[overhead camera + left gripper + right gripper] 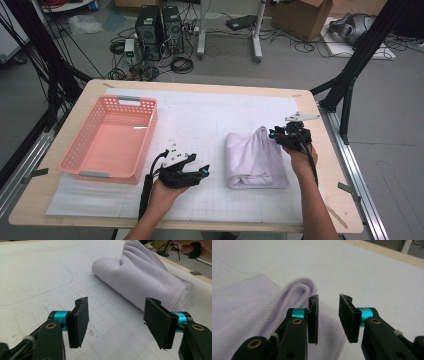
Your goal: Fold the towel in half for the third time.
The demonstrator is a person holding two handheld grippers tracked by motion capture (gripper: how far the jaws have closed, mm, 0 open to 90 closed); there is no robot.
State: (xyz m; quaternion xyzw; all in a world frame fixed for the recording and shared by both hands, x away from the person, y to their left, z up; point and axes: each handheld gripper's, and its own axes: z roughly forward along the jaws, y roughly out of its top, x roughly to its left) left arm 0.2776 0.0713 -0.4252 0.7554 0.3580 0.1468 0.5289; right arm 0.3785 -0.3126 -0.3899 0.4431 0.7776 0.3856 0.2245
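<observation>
Both claws stand released, nothing between their pads. Right gripper (278, 135) hangs at the far right corner of the folded towel (255, 159), its jaws parted a little with the hemmed fold just beside the left pad (313, 320), not pinched. Left gripper (200, 172) sits near the towel's left side, jaws wide and aimed at its rolled edge, with bare mat between. The towel lies on the white gridded mat (200, 125), and the pink basket (77, 162) stands well apart to the towel's left. Soft, light and floppy by the look of it, the towel will likely sag and unfold if lifted by one point; the stitched hem at two corners seems the surest hold.
</observation>
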